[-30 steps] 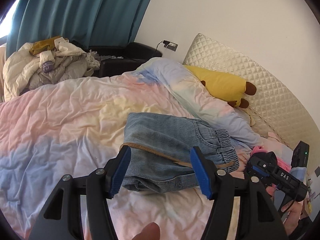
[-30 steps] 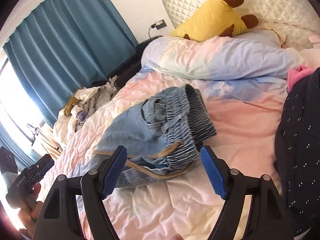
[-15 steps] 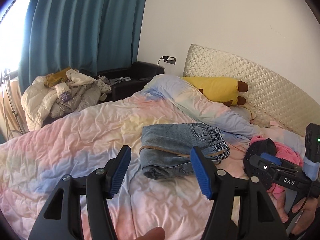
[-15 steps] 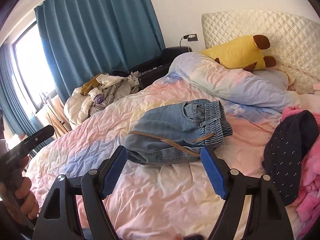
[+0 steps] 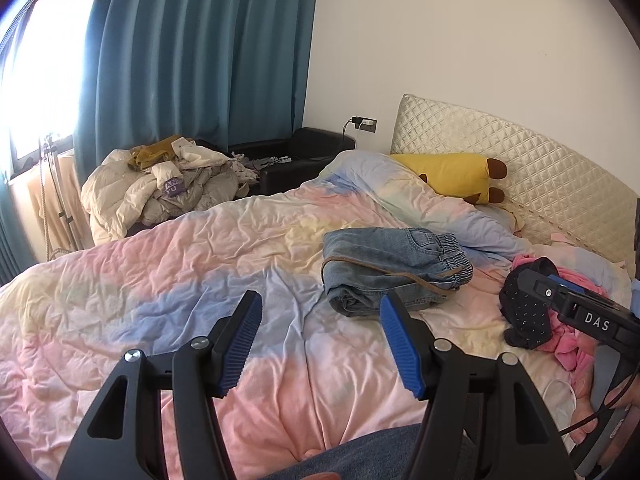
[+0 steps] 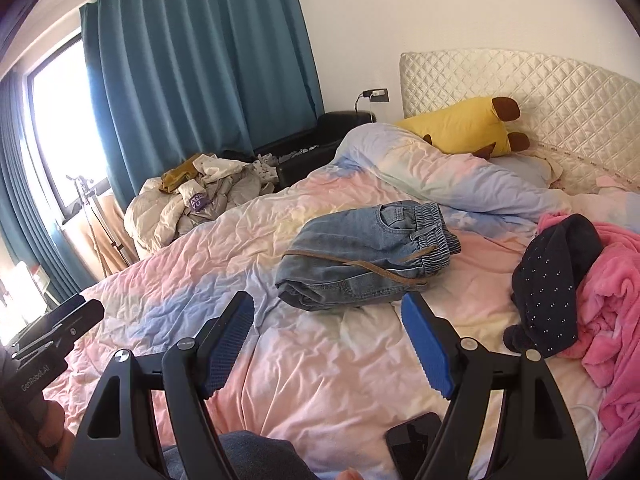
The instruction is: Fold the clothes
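Folded blue jeans with a brown cord across them lie on the pastel quilt; they also show in the right wrist view. A dark dotted garment and a pink fleece lie in a heap to the right; both show in the left wrist view, dark and pink. My left gripper is open and empty, held back from the jeans. My right gripper is open and empty, also short of the jeans.
A yellow plush lies by the quilted headboard. A pile of pale clothes sits beyond the bed's far side, near a black armchair and teal curtains. A dark phone lies on the quilt near me.
Both grippers have pulled back and up from the jeans, which now lie farther off on the quilt. Both stayed open and empty.
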{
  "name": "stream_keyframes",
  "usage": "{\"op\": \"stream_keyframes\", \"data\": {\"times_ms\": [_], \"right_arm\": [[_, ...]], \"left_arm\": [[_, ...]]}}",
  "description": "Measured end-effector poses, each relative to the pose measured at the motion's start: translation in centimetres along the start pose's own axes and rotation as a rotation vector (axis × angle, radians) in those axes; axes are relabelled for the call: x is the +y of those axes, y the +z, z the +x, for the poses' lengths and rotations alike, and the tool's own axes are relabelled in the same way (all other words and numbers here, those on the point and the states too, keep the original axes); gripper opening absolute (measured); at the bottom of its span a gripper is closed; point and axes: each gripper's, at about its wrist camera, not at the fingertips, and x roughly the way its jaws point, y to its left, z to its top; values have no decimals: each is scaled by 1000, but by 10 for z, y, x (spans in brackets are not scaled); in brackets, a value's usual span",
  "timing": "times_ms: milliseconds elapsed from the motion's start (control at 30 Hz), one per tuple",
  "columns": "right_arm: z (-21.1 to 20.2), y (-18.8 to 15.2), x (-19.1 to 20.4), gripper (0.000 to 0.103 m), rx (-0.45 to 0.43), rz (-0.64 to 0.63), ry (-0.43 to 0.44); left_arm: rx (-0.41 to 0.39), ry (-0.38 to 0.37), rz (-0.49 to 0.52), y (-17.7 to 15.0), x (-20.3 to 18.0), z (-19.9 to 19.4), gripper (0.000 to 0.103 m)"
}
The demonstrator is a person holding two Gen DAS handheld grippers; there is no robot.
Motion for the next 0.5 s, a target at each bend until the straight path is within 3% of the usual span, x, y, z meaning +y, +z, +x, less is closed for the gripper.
{"op": "stream_keyframes", "data": {"times_ms": [300, 500], "right_arm": [[-13, -32, 39, 77, -37, -46, -84], [-11, -34, 49, 77, -56, -41, -111]], "left_arm": [[-18, 31, 61, -24, 10, -9, 63], [14, 16, 17, -30, 26, 1, 63]]}}
